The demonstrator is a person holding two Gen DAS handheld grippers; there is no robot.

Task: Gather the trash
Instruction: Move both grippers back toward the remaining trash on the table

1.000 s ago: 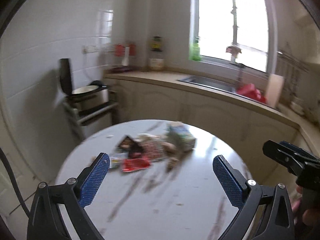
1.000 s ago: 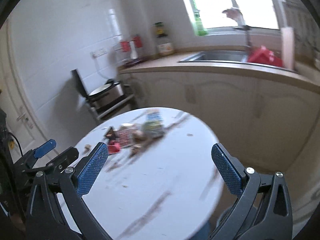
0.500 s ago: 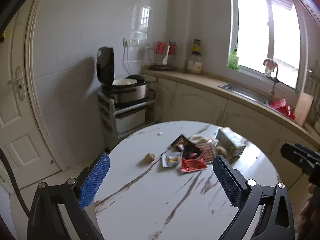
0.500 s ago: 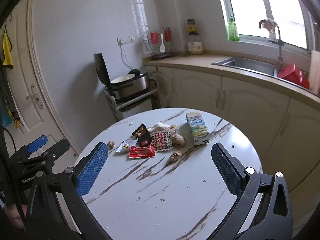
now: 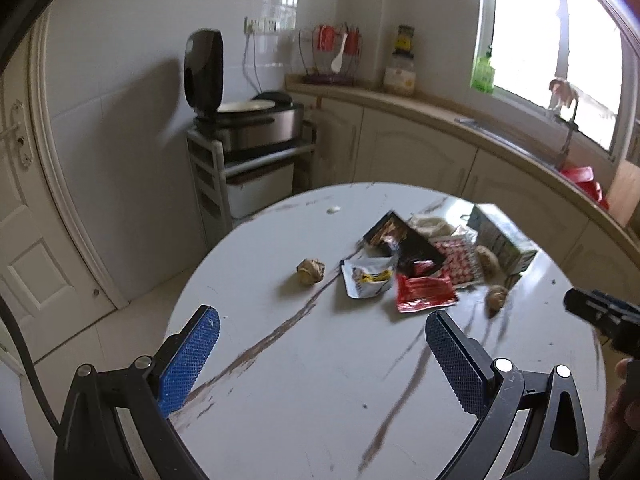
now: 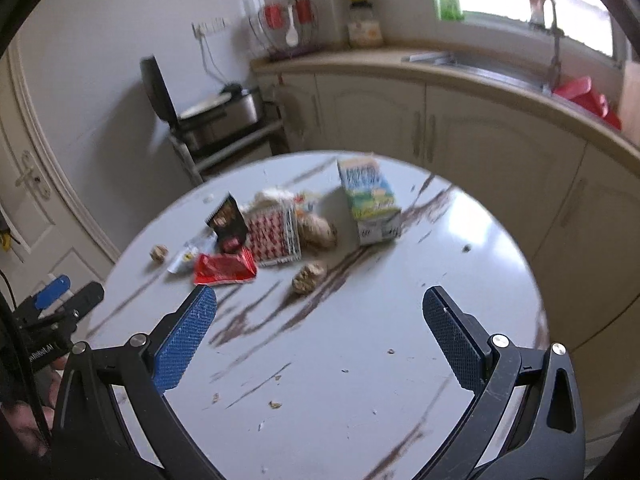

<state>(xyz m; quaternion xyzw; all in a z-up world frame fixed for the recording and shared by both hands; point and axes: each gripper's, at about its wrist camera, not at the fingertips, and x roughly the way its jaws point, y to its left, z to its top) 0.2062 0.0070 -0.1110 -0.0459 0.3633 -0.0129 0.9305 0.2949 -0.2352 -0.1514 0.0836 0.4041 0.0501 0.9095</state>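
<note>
Both grippers hang spread wide and empty — the left gripper (image 5: 320,346) and right gripper (image 6: 319,330) — over the near part of the round marble table (image 6: 340,360). Farther on lies the trash: a red wrapper (image 6: 224,268), crumpled paper balls (image 6: 308,274), a checked packet (image 6: 274,234), then a milk carton (image 6: 368,200) at the far side.
</note>
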